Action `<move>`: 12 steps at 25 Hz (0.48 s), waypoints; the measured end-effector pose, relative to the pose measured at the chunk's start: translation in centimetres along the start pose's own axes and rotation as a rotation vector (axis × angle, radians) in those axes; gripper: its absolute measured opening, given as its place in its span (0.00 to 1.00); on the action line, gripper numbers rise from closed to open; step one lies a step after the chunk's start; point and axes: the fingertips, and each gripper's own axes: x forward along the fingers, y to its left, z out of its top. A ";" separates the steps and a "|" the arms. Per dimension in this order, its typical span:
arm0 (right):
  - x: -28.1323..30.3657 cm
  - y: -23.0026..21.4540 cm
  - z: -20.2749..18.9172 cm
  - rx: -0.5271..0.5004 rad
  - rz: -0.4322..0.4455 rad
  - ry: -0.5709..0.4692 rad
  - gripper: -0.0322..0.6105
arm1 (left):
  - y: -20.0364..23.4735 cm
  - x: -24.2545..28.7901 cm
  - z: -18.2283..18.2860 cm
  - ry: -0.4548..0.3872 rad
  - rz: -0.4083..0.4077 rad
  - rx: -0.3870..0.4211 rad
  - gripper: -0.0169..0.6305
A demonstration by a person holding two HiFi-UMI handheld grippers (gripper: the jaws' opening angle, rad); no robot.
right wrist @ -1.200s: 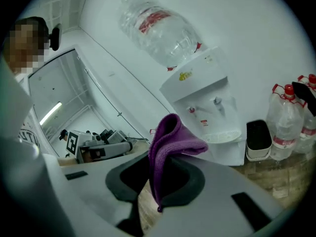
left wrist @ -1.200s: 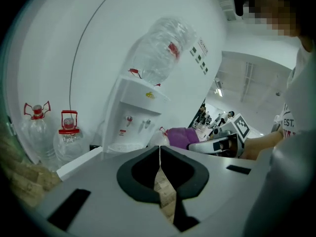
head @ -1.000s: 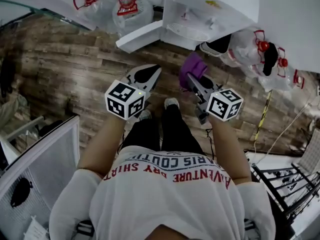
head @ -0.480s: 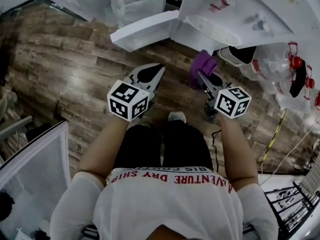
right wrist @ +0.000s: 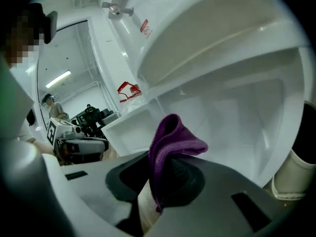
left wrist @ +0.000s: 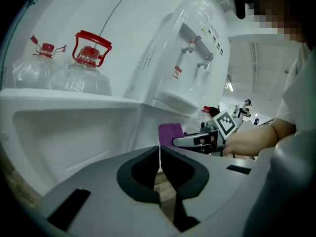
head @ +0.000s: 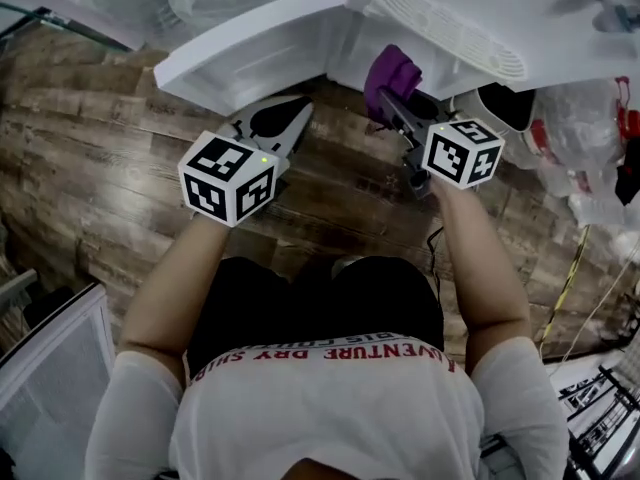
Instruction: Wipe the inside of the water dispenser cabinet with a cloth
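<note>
Just ahead of the R gripper (head: 390,103): open cabinet (right wrist: 247,112), cloth ready, no contact visible yet.
The water dispenser (head: 470,28) stood w/ its cabinet door (head: 250,53) swung wide just past the tips of the L gripper (head: 300,116), whose jaws were pressed together on nothing. The R jaws pinched the purple cloth (right wrist: 170,144), a folded tuft poking beyond the tips, near the cabinet's white wall. To wipe well, prob. lead w/ that tuft, press it flat vs. the wall, sweep back-to-front incl. corners, and keep the hard jaws off the plastic.
</note>
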 end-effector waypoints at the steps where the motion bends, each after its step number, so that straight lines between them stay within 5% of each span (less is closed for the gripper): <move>1: 0.7 -0.5 0.2 -0.009 0.002 -0.011 0.14 | 0.5 0.5 0.2 -0.009 -0.002 0.007 0.07; 12: 3.7 -2.4 4.1 -0.071 0.008 -0.140 0.15 | 2.3 3.0 0.6 -0.071 -0.036 0.000 0.07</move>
